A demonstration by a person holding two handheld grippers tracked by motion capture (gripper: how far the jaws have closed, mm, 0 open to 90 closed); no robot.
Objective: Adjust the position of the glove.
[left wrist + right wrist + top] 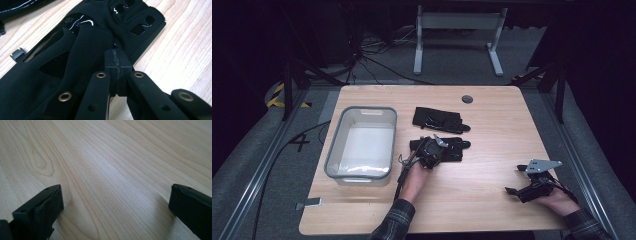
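A pale wood table (482, 195) stands in a dark room. Two black gloves (438, 120) lie there, one tub (362, 142) left of the left tool (117, 65), which pinches the nearer glove (62, 62); the right tool (116, 202) gapes wide

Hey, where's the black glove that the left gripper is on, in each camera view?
High view: the near glove lies mid-table, right of the bin.
Left gripper view: near glove spreads across the left and centre, shut jaws at its edge.
Right gripper view: not there.
Shared landmark: the wooden table.

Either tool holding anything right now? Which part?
Left tool is shut on the nearer black glove, pinching a raised fold of fabric near its edge. Right tool is open over the bare table, holding nothing.
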